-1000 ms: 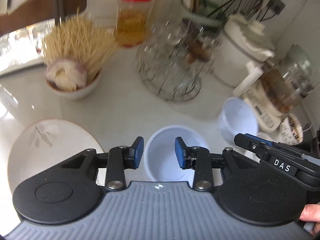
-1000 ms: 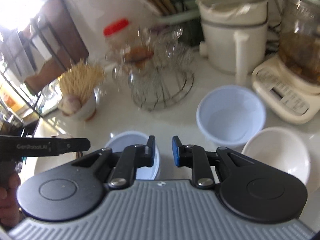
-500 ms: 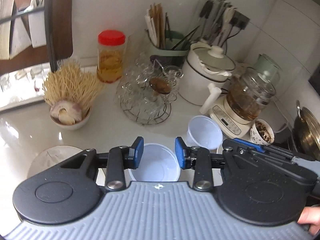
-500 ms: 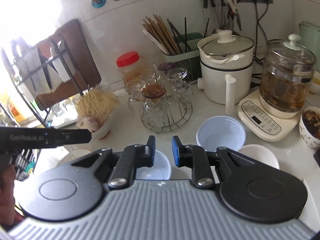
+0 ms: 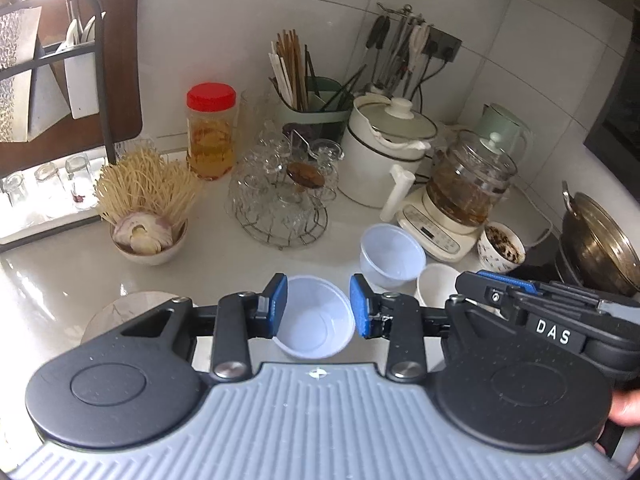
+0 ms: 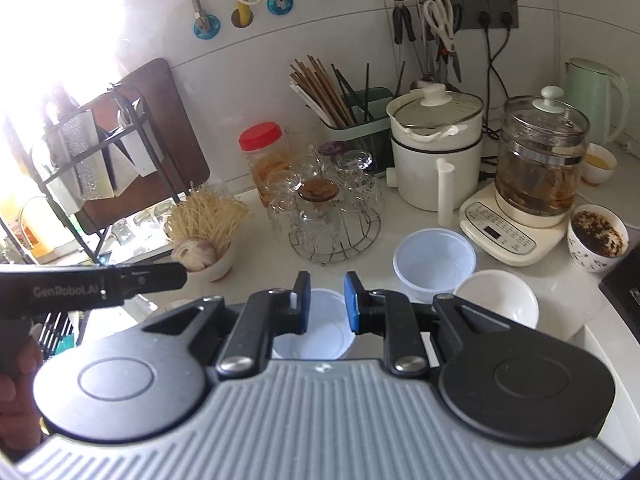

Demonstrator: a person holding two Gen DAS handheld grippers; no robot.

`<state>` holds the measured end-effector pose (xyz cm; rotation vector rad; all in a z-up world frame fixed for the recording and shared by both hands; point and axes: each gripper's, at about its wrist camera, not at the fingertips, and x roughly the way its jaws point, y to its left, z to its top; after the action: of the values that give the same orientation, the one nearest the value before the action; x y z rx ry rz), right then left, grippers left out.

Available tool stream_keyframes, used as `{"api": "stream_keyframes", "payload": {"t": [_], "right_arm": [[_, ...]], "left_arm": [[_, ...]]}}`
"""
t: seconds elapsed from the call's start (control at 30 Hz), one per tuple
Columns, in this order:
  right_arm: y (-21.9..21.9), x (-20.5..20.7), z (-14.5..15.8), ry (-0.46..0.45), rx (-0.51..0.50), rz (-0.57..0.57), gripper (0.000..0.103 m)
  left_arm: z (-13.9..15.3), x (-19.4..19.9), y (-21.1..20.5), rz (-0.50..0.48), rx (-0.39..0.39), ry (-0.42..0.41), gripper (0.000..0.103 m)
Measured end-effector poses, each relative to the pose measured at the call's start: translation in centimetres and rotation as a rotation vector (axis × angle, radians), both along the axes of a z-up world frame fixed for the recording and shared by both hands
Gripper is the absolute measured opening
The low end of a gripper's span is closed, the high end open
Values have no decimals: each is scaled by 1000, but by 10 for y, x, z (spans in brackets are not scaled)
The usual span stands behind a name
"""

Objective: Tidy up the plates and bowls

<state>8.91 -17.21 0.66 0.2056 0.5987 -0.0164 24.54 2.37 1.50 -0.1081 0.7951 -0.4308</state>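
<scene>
Bowls sit loose on the surface (image 5: 248,264); both hand-held grippers hover, partly spread, empty. Next: grasp the plastic bowl (image 5: 316,322) at 12 o'clock.

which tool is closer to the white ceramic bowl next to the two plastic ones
Right. The right tool hangs just left of the white ceramic bowl, over the nearer plastic bowl. The left tool is farther left; the white bowl sits beyond its right finger.
</scene>
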Motion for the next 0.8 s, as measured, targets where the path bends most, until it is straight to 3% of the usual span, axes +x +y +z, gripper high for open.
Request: {"api": "stream_keyframes", "payload": {"t": [0.8], "right_arm": [[-4, -73, -18, 94, -39, -212, 22]], "left_arm": [[-33, -45, -20, -154, -53, 95, 40]]}}
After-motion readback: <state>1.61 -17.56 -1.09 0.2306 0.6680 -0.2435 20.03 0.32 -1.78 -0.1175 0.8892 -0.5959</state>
